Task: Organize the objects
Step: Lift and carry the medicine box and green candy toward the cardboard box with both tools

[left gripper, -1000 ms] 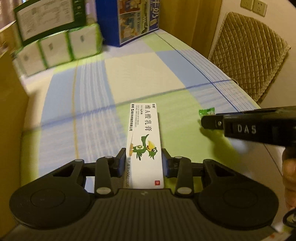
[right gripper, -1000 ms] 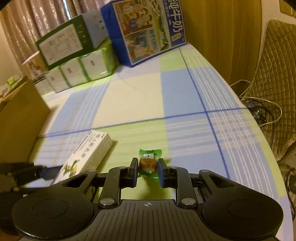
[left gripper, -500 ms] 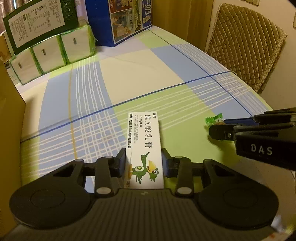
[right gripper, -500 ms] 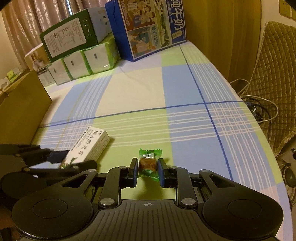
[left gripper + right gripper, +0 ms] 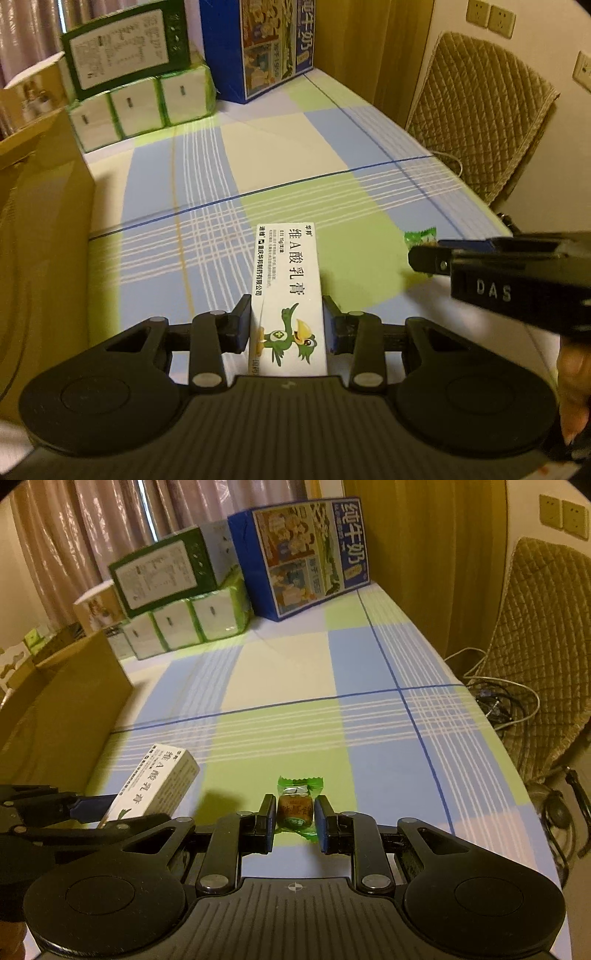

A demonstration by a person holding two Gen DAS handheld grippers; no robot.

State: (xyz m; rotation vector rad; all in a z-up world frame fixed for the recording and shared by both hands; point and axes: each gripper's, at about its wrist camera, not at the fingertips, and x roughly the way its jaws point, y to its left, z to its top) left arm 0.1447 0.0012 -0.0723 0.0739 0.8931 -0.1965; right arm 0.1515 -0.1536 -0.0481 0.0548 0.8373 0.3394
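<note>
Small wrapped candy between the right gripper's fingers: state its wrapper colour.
Green, with a brown middle panel; the small wrapped candy shows best in the right wrist view.

The left tongs [image 5: 287,325] point away along the counter, level, their two fingers [image 5: 240,326] pressed flat against the long sides of a white box [image 5: 286,291], gripping its near end. The right tongs [image 5: 294,819] sit just to the right, pointing the same way, pads [image 5: 267,821] closed onto a small green-wrapped candy [image 5: 295,806]. In the left view, part of a hand [image 5: 572,391] shows behind the right tongs at the near right edge.
</note>
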